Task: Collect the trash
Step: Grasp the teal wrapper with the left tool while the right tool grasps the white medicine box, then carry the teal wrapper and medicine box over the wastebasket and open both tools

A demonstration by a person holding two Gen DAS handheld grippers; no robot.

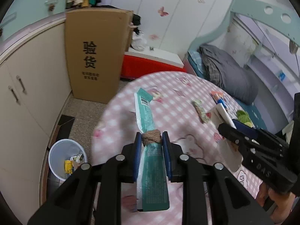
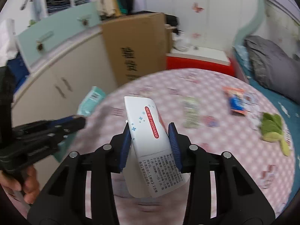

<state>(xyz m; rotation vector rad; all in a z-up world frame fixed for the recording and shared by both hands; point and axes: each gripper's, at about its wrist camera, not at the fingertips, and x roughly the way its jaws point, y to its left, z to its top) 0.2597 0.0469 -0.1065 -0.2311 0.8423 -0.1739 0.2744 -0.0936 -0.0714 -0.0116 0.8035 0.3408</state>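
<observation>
1. Here the left gripper (image 1: 151,140) is holding a long teal wrapper (image 1: 148,116) between narrow jaws, above the pink checked bench (image 1: 178,97).
2. The right gripper (image 2: 151,140) is clamping a white box (image 2: 148,131), jaws partly closed.
3. A trash bin (image 1: 61,150) is standing on the floor, near left.

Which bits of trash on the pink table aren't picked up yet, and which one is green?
Three still lie loose: the orange-blue packet, the patterned wrapper, and the green leafy scrap, the only green one, nearest the table's right edge.

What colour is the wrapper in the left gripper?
Teal wrapper with a clear edge, clearest in the left wrist view.
</observation>
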